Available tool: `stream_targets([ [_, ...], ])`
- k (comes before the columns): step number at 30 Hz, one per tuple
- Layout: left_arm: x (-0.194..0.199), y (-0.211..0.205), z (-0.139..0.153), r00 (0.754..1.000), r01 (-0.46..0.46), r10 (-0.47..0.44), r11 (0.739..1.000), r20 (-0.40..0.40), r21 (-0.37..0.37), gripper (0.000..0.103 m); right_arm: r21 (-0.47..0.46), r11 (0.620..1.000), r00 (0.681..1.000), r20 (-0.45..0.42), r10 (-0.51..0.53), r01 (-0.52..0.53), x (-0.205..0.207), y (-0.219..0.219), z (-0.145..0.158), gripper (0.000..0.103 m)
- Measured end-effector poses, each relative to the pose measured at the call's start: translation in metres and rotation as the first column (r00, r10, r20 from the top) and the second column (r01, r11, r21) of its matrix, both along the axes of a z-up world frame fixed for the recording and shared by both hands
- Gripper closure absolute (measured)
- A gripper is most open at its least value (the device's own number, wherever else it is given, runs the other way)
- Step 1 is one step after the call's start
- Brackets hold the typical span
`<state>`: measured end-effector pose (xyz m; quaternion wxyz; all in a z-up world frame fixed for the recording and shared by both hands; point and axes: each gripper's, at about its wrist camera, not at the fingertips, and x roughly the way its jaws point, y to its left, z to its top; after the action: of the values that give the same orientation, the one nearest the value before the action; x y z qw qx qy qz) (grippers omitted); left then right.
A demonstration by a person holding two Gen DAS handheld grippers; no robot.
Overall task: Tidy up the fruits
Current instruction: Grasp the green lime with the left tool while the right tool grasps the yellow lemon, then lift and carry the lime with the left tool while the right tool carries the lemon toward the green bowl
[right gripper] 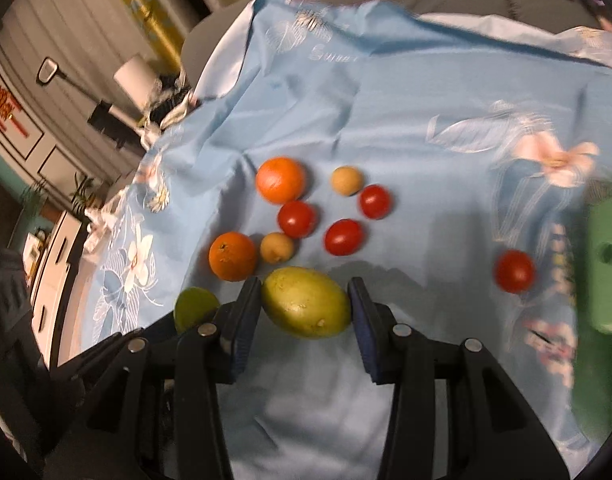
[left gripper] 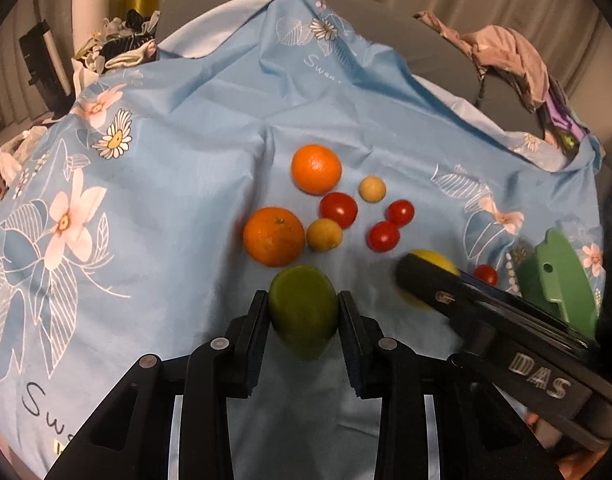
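Blue floral cloth (left gripper: 185, 152) covers the whole work surface, green tray (left gripper: 558, 280) at its 3 o'clock edge. Left gripper (left gripper: 303, 316) clamped on the green fruit (left gripper: 303, 312), pads on both sides. Right gripper (right gripper: 306, 308) clenched on the yellow-green fruit (right gripper: 306, 307), just at 5 o'clock of the near orange (right gripper: 232, 256). Second orange (right gripper: 281, 180) at 12 of the pile. Cherry tomatoes (right gripper: 297, 219) and two small tan fruits (right gripper: 277, 247) clustered between; one lone tomato (right gripper: 514, 271) near the tray.
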<state>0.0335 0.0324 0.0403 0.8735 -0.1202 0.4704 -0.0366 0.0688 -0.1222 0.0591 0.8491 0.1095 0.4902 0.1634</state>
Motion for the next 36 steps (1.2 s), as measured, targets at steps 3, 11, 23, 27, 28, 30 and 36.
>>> stream_targets([
  [3, 0.0, -0.002, 0.003, 1.0, 0.0, 0.0, 1.0, 0.006, -0.008, 0.069, 0.013, 0.999, 0.999, 0.027, -0.047, 0.046, -0.018, -0.015, 0.009, 0.058],
  [11, -0.01, -0.009, 0.022, 0.997, -0.003, 0.004, 1.0, 0.074, -0.011, 0.069, 0.021, 0.993, 0.985, 0.123, -0.122, 0.12, -0.048, -0.041, 0.031, 0.058],
  [23, -0.02, -0.029, 0.034, 0.992, -0.003, 0.0, 1.0, 0.123, 0.026, 0.069, 0.054, 0.991, 0.98, 0.154, -0.129, 0.122, -0.057, -0.058, 0.041, 0.058],
  [27, -0.025, -0.04, 0.04, 0.99, 0.005, -0.011, 0.999, 0.144, 0.038, 0.069, 0.062, 0.99, 0.977, 0.167, -0.132, 0.123, -0.06, -0.063, 0.045, 0.058],
  [28, -0.025, -0.043, 0.042, 0.989, 0.012, -0.018, 0.999, 0.149, 0.04, 0.069, 0.059, 0.99, 0.976, 0.172, -0.134, 0.125, -0.061, -0.065, 0.047, 0.058],
  [30, -0.026, -0.049, 0.046, 0.987, 0.021, -0.028, 0.999, 0.16, 0.046, 0.069, 0.049, 0.991, 0.973, 0.187, -0.135, 0.128, -0.063, -0.068, 0.05, 0.058],
  [36, -0.025, -0.067, 0.056, 0.981, 0.047, -0.056, 0.998, 0.186, 0.052, 0.069, 0.038, 0.986, 0.967, 0.192, -0.168, 0.164, -0.065, -0.087, 0.052, 0.058],
])
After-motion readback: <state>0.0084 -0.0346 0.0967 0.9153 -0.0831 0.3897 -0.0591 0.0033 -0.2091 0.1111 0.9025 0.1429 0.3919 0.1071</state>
